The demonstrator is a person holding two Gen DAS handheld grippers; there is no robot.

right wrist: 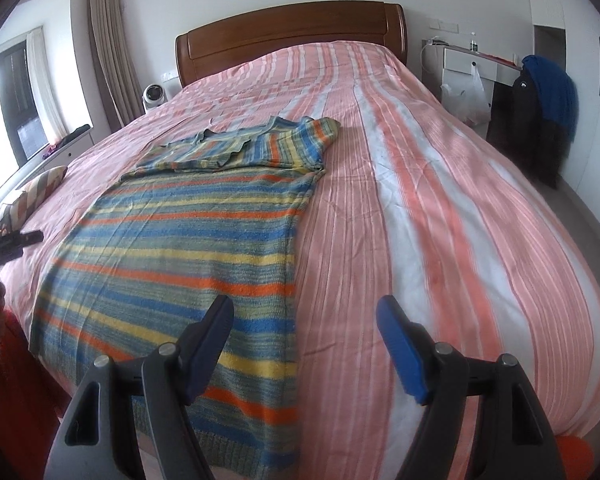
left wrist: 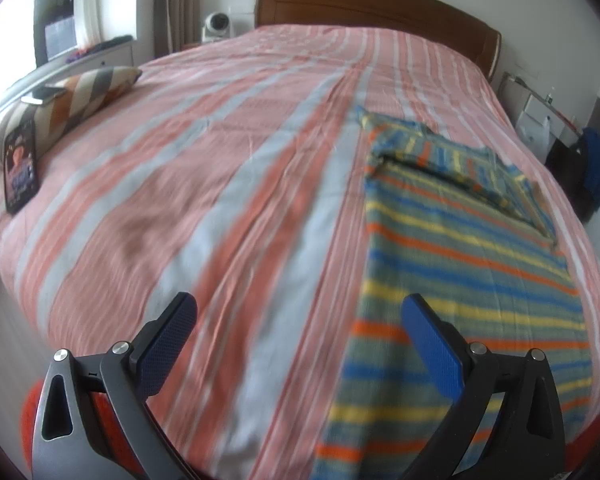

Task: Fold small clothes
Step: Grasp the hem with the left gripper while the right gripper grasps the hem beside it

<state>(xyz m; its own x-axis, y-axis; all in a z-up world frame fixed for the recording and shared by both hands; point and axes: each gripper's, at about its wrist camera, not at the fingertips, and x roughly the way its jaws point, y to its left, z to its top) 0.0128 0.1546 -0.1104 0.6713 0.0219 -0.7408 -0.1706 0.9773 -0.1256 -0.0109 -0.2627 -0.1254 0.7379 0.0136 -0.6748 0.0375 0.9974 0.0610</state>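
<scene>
A striped shirt in blue, yellow, orange and grey lies flat on the bed, folded into a long narrow strip with its sleeves turned in at the far end; it also shows in the right wrist view. My left gripper is open and empty, above the bed's near edge, its right finger over the shirt's left hem. My right gripper is open and empty, straddling the shirt's right edge near the hem. The left gripper's tip shows at the far left of the right wrist view.
The bed has a pink and white striped cover and a wooden headboard. A striped pillow with a phone and a card lies at the left. A nightstand and a chair with dark clothes stand on the right.
</scene>
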